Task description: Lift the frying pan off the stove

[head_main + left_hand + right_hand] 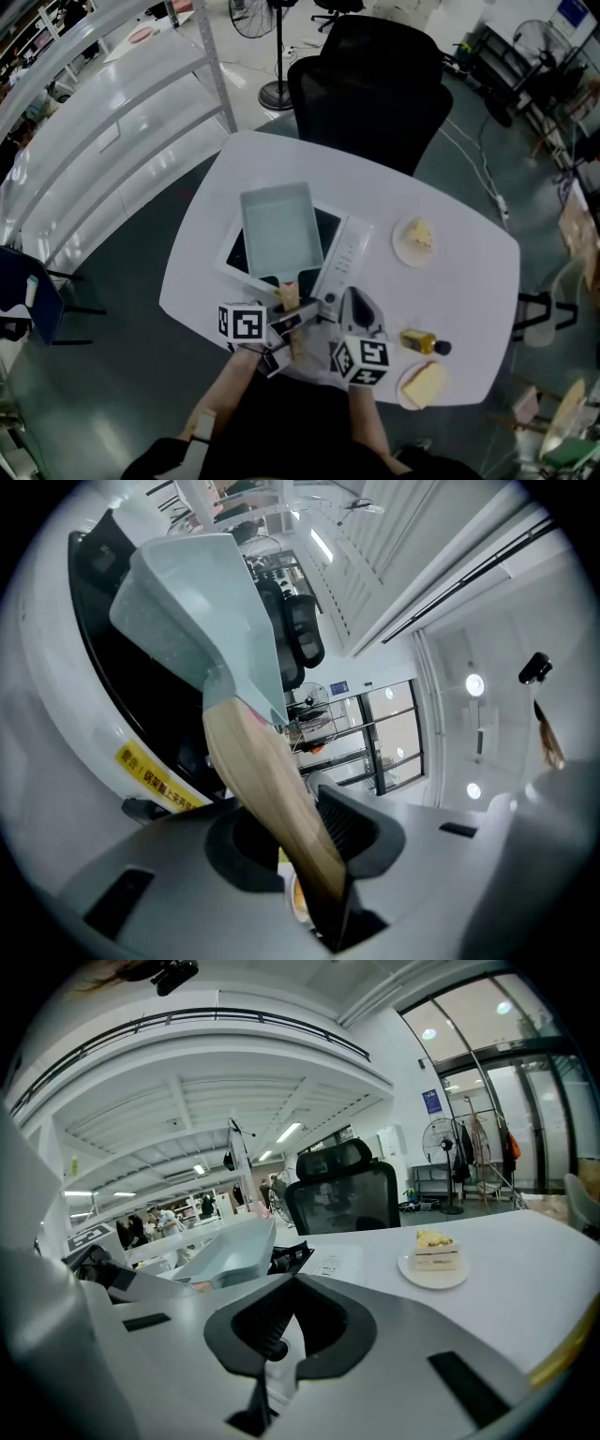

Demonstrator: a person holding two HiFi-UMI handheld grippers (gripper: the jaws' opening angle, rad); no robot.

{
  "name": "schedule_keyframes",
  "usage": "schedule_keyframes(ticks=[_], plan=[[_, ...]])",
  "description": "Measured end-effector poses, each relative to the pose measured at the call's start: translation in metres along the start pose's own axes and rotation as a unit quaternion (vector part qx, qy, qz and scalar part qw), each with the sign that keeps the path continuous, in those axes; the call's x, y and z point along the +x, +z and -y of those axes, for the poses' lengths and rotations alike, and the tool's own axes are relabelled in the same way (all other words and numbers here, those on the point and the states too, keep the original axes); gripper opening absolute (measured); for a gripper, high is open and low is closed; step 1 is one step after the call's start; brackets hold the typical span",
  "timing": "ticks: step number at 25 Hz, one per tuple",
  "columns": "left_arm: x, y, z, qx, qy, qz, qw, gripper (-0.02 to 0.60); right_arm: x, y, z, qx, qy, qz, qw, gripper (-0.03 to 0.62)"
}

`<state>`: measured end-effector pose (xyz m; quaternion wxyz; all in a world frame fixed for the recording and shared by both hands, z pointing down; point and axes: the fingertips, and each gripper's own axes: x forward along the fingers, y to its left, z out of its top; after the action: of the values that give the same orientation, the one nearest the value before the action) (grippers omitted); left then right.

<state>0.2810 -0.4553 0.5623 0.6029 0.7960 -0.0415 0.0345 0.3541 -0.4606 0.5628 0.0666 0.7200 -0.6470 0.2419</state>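
Now left hand-held gripper [305, 847] clamps frying pan handle [265, 780].

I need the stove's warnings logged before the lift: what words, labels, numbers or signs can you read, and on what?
Yellow sticker on the white induction stove: black Chinese print, too blurred to read.
Stove's control panel: faint marks, too small to read.
Blue wall sign: too small to read.
Black-and-white marker cubes: square patterns only, no words.
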Motion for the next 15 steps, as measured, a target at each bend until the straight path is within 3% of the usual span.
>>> schedule_keyframes(ticks=[15], plan=[[-0.021,0.009,0.010,0.059,0.028,-0.014,0.9978,0.106,-0.006,0.010,-0.016,-0.017,0.012,0.012,1.000,0.006]])
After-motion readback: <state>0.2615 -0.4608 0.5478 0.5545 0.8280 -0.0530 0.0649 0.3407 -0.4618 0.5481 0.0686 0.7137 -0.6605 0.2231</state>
